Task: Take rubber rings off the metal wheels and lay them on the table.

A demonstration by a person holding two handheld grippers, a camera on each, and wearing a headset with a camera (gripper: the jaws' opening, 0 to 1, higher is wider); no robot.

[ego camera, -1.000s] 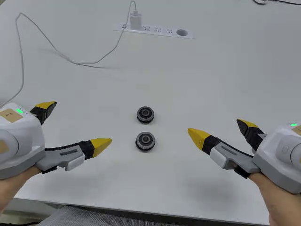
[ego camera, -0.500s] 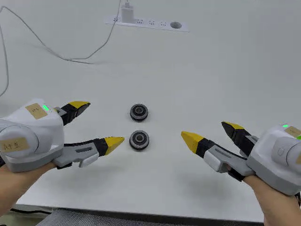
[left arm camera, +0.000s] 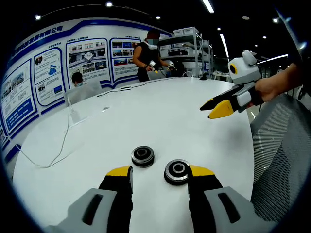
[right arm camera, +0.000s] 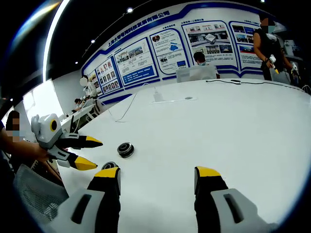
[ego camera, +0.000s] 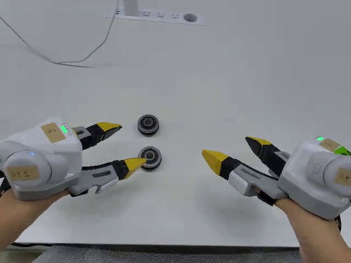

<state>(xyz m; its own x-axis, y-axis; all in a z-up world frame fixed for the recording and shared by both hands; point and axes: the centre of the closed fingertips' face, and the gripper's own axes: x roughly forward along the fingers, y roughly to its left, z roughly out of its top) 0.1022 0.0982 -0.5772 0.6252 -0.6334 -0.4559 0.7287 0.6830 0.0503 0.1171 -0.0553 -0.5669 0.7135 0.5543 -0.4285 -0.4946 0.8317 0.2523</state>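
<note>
Both wheels are seen lying flat on the white table (ego camera: 247, 82), bores turned upward, set in a short row that runs away from the person; the nearer wheel (ego camera: 149, 157) and the farther wheel (ego camera: 148, 124) are kept just apart, not touching. A dark outer band, judged to be the rubber ring (ego camera: 159, 158), is carried on the nearer wheel, and a like band on the farther one, so no ring is yet laid on the table. The left gripper (ego camera: 127, 144) is held with its jaws spread wide and nothing between them; one yellow tip is placed just beside the nearer wheel's left edge, and in the left gripper view that wheel is found directly ahead of the right-hand jaw, with the farther wheel beyond the gap. The right gripper (ego camera: 230, 148) is likewise held spread and empty, well apart from both wheels on their right side, pointed across toward them. The left gripper is therefore judged the nearer, and the first grasp is best made by it. Since each wheel is round and lies flat, no long axis is offered; a pinch across the rim from either side is called for. A power strip (ego camera: 159, 16) is left at the far edge.
</note>
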